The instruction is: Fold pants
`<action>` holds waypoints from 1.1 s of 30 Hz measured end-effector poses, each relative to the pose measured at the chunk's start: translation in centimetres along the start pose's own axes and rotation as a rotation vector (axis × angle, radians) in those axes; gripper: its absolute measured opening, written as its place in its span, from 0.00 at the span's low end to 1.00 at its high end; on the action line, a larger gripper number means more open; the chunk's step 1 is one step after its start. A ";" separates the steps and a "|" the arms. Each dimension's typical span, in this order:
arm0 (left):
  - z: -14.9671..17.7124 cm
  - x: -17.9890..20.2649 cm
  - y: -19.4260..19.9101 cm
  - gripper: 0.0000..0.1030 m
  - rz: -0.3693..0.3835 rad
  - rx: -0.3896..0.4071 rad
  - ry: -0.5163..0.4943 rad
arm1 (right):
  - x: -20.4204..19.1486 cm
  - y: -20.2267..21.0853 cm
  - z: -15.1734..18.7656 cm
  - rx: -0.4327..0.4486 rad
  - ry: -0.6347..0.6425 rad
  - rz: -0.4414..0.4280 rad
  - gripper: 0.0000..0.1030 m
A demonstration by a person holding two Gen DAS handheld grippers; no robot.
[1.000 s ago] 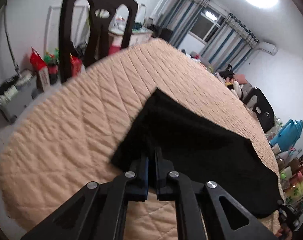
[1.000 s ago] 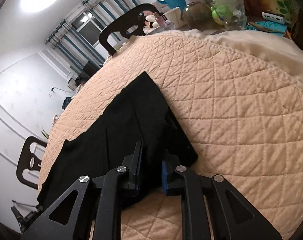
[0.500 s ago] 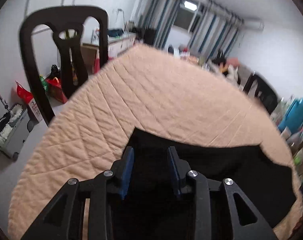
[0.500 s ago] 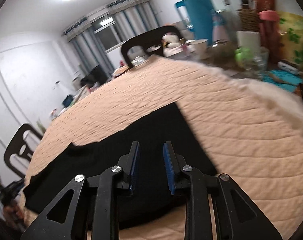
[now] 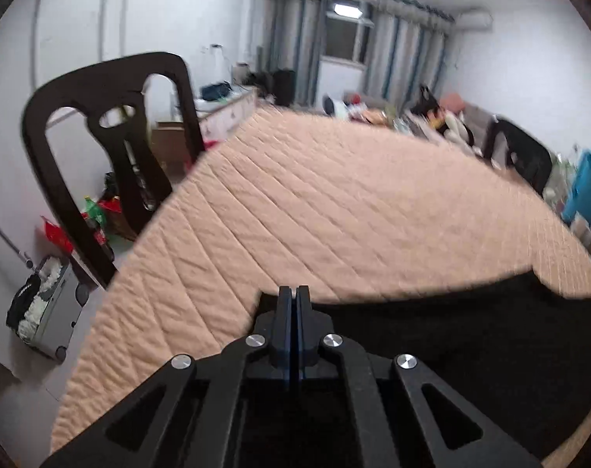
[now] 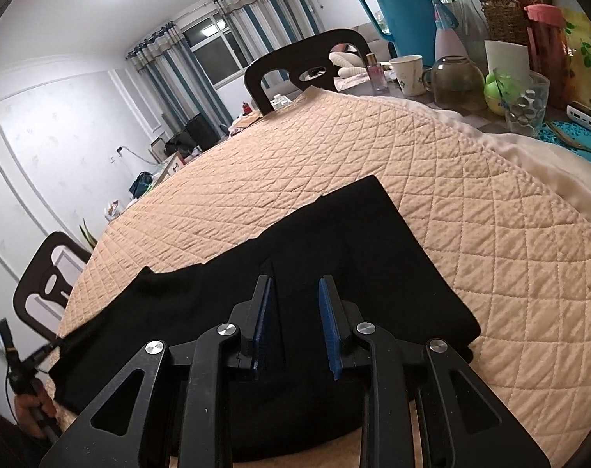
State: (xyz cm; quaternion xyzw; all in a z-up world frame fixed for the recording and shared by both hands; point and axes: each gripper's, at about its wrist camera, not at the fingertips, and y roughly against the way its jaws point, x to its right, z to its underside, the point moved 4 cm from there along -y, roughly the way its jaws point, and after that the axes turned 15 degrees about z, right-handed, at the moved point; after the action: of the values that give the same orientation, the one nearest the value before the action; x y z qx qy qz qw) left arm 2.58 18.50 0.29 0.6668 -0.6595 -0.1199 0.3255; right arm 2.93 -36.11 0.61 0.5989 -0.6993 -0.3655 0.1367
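Quilted peach cover [image 6: 432, 179] lay over a round table, with dark chairs [image 5: 112, 148] around it and a clutter of jugs and cups at 1 o'clock in the right wrist view. Black pants [image 6: 334, 257] lay flat on the cover, running from 3 to 8 o'clock. Left gripper [image 5: 294, 304] had its jaws pressed together at the cloth's near edge; whether fabric was caught between them could not be made out. Right gripper [image 6: 295, 323] hung over the pants with jaws spread, nothing between them. Judged: cloth soft, light, limp, likely to sag and slide; best taken at corners or hem. Black fabric hid seams and folds; the left view was blurred.
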 end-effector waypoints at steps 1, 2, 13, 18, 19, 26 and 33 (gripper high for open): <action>-0.3 -0.6 0.2 0.03 -0.030 0.017 0.017 | 0.1 0.1 0.0 0.003 0.001 0.002 0.24; -0.5 -1.1 0.3 0.03 -0.047 0.023 0.027 | 0.2 0.2 -0.1 0.009 0.002 0.006 0.24; 3.1 1.5 4.4 0.33 0.129 0.001 0.055 | 1.4 -0.2 1.5 -0.038 0.041 0.042 0.24; 5.8 0.6 3.1 0.42 0.110 -0.112 0.085 | 1.7 -0.6 1.9 -0.055 0.034 0.025 0.24; 6.0 0.8 3.2 0.42 0.101 -0.102 0.060 | 1.6 -0.6 1.8 -0.056 0.034 0.020 0.24; 5.0 1.8 4.4 0.42 0.173 -0.133 0.036 | 0.7 -0.6 1.9 -0.052 0.050 -0.004 0.24; 0.8 -0.3 1.0 0.42 0.114 -0.060 0.030 | 0.3 -0.7 1.8 -0.049 0.043 -0.004 0.24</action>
State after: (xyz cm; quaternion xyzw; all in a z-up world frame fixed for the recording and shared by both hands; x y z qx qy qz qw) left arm 1.23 18.66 0.16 0.6199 -0.6874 -0.1111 0.3616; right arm 2.20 -35.77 -1.17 0.6044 -0.6859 -0.3699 0.1658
